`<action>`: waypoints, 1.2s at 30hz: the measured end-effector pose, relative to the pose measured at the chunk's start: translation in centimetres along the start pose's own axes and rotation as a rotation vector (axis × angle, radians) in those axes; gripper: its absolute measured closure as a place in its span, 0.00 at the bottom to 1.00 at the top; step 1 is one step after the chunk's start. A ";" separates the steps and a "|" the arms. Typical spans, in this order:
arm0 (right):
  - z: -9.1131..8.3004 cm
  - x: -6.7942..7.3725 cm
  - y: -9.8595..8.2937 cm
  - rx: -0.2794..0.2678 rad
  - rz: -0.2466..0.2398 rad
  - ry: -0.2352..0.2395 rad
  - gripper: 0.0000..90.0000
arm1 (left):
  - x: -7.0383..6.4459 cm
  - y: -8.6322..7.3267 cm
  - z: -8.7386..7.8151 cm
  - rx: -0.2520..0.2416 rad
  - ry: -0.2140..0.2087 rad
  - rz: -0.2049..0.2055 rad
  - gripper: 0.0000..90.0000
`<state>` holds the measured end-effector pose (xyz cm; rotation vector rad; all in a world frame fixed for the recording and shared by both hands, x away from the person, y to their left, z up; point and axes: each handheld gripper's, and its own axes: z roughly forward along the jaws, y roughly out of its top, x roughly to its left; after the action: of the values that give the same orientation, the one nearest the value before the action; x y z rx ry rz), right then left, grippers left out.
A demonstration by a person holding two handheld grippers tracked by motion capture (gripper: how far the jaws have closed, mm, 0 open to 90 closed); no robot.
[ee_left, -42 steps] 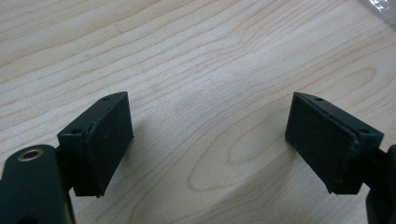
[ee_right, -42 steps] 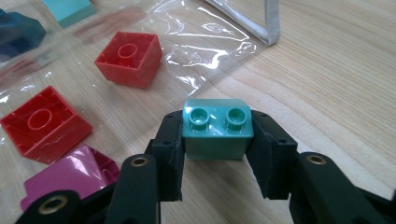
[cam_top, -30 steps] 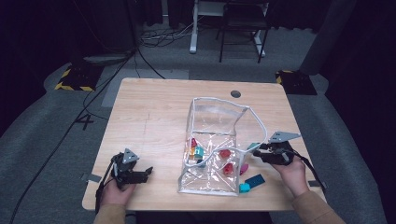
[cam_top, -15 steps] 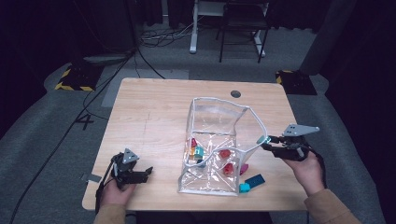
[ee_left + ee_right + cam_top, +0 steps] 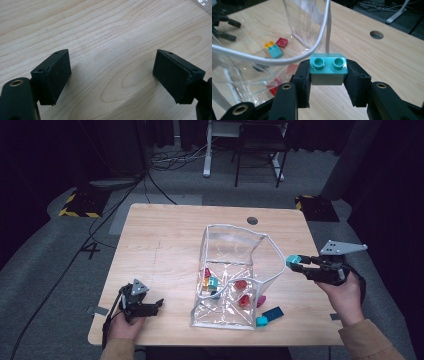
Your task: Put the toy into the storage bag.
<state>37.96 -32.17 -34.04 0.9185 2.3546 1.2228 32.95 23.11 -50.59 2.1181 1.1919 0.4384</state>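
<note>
Right hand-held gripper (image 5: 295, 263) raised level, clamping a teal brick (image 5: 328, 65) just outside the clear bag's (image 5: 231, 250) white rim. Left hand-held gripper (image 5: 159, 306) rests low on tabletop (image 5: 165, 240), jaws wide, empty.

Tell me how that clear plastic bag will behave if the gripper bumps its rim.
The clear bag probably flexes: its walls look thin and crinkled. Its white rim already bows, so it likely gives way. Holding just a few bricks, it may slide or tip.
</note>
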 end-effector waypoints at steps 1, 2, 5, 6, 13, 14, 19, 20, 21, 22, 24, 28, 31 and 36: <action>-0.2 0.0 0.2 -0.003 -0.002 -0.002 0.65 | 0.0 0.0 0.0 0.000 0.000 0.000 0.17; -0.5 0.0 0.5 -0.006 -0.007 -0.004 0.65 | 0.0 0.0 0.0 0.000 0.000 0.000 0.17; -1.2 0.1 1.3 -0.016 -0.016 -0.011 0.65 | 0.0 0.0 0.0 0.000 0.000 0.000 0.17; -1.4 0.2 1.5 -0.018 -0.020 -0.013 0.65 | 0.0 0.0 0.0 0.000 0.000 0.000 0.17; -2.5 0.5 2.9 -0.050 -0.038 -0.022 0.65 | 0.0 0.0 0.0 0.000 0.000 0.000 0.17; -2.7 0.6 3.1 -0.055 -0.041 -0.023 0.65 | 0.0 0.0 0.0 0.000 0.000 0.000 0.17; -3.0 1.0 4.1 -0.072 -0.062 -0.027 0.65 | 0.0 0.0 0.0 0.000 0.000 0.000 0.17; -3.1 1.1 4.3 -0.074 -0.065 -0.027 0.65 | 0.0 0.0 0.0 0.000 0.000 0.000 0.17; -3.1 1.1 4.5 -0.075 -0.067 -0.026 0.65 | 0.0 0.0 0.0 0.000 0.000 0.001 0.17; -3.1 1.2 4.6 -0.075 -0.069 -0.026 0.65 | 0.0 0.0 0.0 0.000 0.000 0.000 0.17; -3.0 1.3 5.0 -0.075 -0.071 -0.024 0.65 | 0.0 0.0 0.0 0.000 0.000 0.000 0.17; -2.7 1.8 5.7 -0.076 -0.088 -0.016 0.65 | 0.0 0.0 0.0 0.000 0.000 0.000 0.17; -2.4 2.1 6.2 -0.074 -0.098 -0.012 0.65 | 0.0 0.0 0.0 0.000 0.000 0.000 0.17; -1.5 2.7 7.1 -0.068 -0.112 0.002 0.65 | 0.0 0.0 0.0 0.000 0.000 0.000 0.17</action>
<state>37.89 -28.26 -27.40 0.7535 2.3170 1.2518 32.94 23.11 -50.59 2.1178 1.1922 0.4380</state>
